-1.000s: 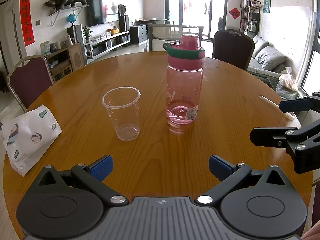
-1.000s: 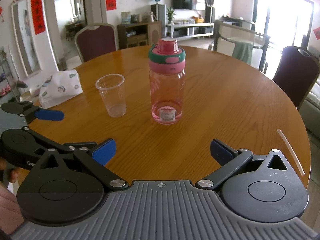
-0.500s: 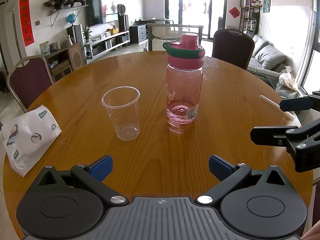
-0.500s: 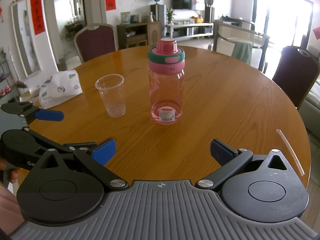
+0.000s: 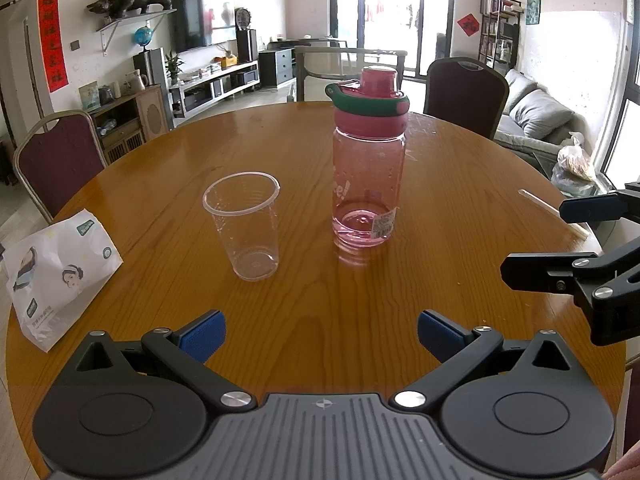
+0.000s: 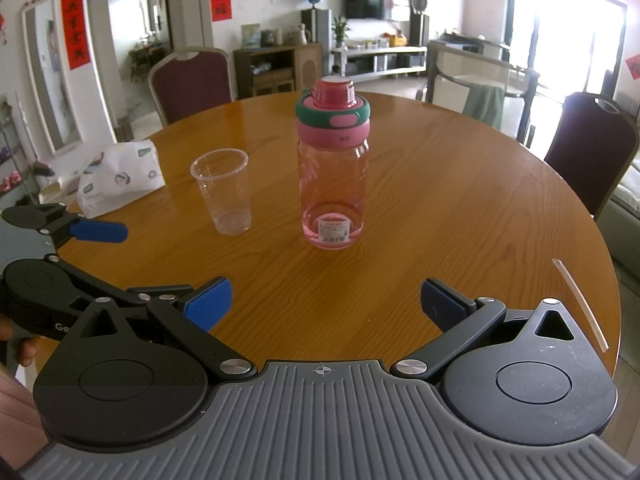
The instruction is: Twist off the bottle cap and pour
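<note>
A pink see-through bottle [image 5: 366,184] with a pink and green screw cap [image 5: 370,98] stands upright near the middle of the round wooden table [image 5: 460,184]. A little liquid sits at its bottom. A clear plastic cup [image 5: 246,226] stands empty to its left. My left gripper [image 5: 320,334] is open and empty, well short of both. My right gripper [image 6: 324,304] is open and empty, also short of the bottle [image 6: 334,172] and cup [image 6: 224,190]. Each gripper shows at the edge of the other's view.
A white printed bag [image 5: 56,262] lies at the table's left edge. A thin pale straw [image 5: 554,212] lies near the right edge. Dark red chairs [image 5: 54,160] stand around the table.
The right gripper has drifted very slightly; the bottle sits a touch further left in its view. Nothing else has moved.
</note>
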Available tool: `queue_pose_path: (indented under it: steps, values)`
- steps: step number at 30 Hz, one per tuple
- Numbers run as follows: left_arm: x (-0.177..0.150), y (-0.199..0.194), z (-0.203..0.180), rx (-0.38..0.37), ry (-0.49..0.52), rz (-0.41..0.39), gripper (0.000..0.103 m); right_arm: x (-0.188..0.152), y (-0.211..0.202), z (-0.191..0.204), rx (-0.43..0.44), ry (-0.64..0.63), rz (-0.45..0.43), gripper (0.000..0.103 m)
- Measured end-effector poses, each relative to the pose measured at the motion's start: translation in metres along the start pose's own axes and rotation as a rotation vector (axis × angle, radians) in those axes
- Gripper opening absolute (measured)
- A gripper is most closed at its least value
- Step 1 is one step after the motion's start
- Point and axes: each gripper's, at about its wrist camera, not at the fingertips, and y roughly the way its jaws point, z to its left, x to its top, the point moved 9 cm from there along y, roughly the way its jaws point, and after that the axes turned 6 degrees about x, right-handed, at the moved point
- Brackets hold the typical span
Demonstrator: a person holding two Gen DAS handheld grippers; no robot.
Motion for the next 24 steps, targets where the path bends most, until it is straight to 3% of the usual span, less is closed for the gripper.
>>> queue_pose_path:
  steps: [24]
  values:
    - [0.001, 0.012, -0.001, -0.007, 0.007, 0.006, 0.102, 0.000, 0.001, -0.004, -0.010, 0.012, 0.009, 0.103]
